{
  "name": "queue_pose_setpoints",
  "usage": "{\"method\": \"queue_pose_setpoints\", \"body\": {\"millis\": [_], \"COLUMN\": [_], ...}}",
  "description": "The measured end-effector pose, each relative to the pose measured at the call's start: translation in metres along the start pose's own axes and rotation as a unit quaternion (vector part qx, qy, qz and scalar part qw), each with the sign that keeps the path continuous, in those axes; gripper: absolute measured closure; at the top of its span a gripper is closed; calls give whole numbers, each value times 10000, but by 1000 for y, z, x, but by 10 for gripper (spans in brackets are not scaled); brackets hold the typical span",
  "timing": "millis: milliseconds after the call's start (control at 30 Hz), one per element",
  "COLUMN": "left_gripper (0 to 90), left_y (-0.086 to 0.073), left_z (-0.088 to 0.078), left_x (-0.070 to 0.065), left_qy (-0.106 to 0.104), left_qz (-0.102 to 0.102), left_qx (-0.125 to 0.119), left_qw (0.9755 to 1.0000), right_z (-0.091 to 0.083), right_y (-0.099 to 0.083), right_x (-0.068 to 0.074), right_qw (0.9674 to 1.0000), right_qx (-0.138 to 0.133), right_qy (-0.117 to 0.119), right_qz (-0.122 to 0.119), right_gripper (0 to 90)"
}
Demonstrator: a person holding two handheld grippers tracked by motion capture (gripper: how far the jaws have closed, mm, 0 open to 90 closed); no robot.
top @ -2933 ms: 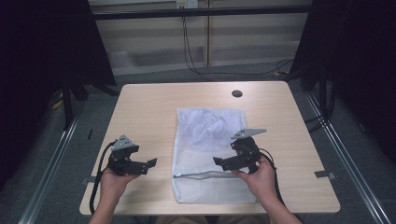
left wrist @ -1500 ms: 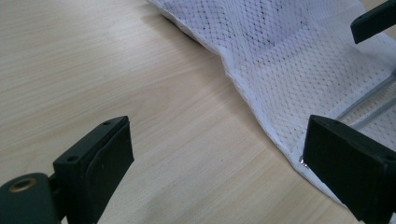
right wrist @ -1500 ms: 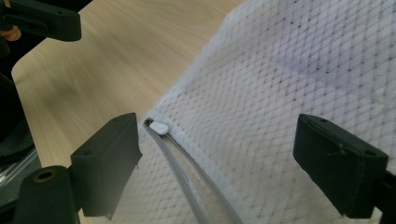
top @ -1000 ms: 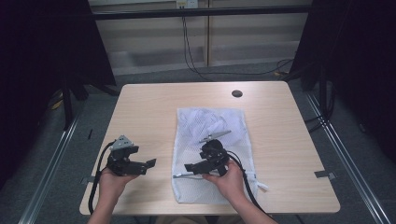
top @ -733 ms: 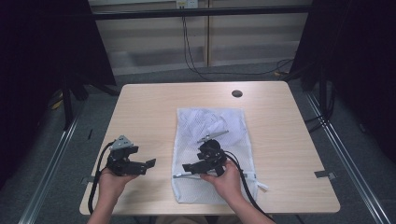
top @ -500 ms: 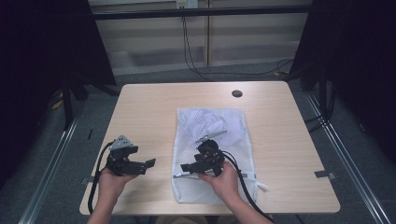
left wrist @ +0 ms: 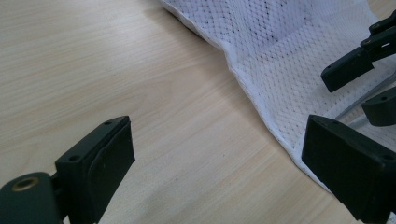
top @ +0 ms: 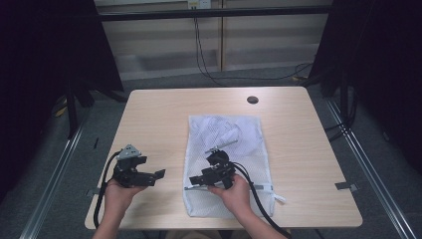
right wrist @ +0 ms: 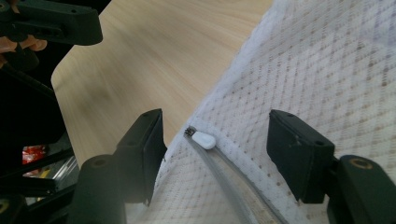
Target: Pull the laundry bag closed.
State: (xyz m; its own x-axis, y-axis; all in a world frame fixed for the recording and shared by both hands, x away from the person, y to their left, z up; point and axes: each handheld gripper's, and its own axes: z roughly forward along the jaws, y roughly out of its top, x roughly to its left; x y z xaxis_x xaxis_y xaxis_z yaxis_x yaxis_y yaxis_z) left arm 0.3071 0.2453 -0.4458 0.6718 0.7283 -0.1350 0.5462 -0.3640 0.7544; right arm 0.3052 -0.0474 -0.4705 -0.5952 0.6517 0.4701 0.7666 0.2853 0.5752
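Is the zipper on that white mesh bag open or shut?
Shut: the zipper pull sits at the end of the closed zipper on the mesh bag.

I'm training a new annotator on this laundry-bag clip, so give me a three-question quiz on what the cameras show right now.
1. True or false: the right hand-held gripper has its jaws on either side of the small white zipper pull, without pressing on it.
2. What lies under the left hand-held gripper: A) the white mesh laundry bag, B) the bare light wooden table, C) a towel?
3. Fill in: the grey zipper runs across the bag's ____ end, the one nearest the person.

Key: 1 true; 2 B; 3 near.
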Motion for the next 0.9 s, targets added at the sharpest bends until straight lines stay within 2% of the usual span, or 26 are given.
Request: {"method": "queue_pose_setpoints", "body": {"millis": [467, 900], "left_gripper": [93, 94], "left_y": [0, 0], "left_z": [-1, -1], "left_x": [0, 1], "left_qy": [11, -9], "left_qz": [-25, -25], "left_qx": [-5, 3], "left_qw": [10000, 10000], "right_z": [10, 18], "right_y": [0, -1], "right_x": [3, 5], "right_qw": [9992, 9989], "right_qx": [144, 225], "right_qy": [240, 224], "right_qz": [280, 334], "right_gripper": [426, 449]}}
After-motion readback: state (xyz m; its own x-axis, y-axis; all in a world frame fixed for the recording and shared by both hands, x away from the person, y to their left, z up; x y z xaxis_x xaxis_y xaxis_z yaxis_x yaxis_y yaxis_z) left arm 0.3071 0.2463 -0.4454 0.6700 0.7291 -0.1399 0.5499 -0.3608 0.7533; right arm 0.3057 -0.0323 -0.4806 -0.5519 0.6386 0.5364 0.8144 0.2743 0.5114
